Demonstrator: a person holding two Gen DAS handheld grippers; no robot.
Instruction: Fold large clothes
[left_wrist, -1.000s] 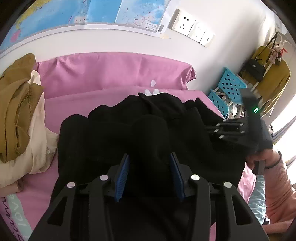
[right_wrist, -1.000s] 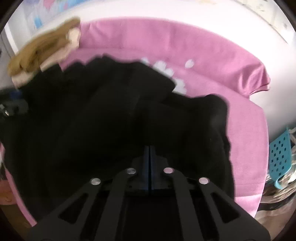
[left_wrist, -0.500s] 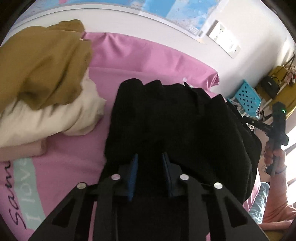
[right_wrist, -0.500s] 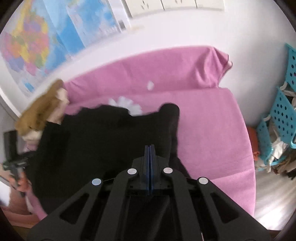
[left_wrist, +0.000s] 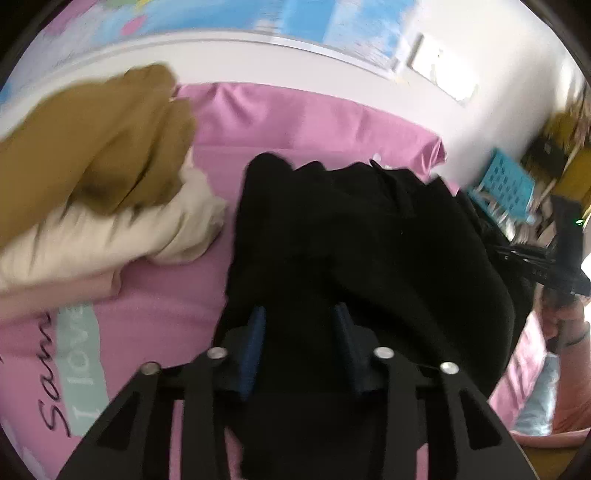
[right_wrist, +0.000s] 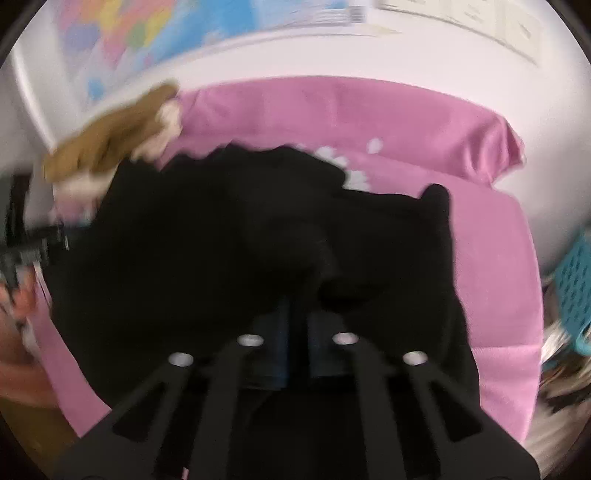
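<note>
Garment (left_wrist: 369, 229), black and bunched, spread over pink bedsheet (left_wrist: 166, 295), just beside heap of mustard and cream clothes (left_wrist: 92, 147) at its left. Left gripper (left_wrist: 299, 310): narrowly parted, just eased a touch wider, with a thick fold of the black cloth clamped between blue pads. Right gripper (right_wrist: 297, 306): all but closed, just pinched tighter, with a thin edge of the same cloth seemingly caught between the pads, though badly blurred.

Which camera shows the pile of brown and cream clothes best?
The left wrist view shows the pile of brown and cream clothes best: it fills the upper left, lying on the pink bed beside the black garment. In the right wrist view the pile is small, far off and blurred.
</note>
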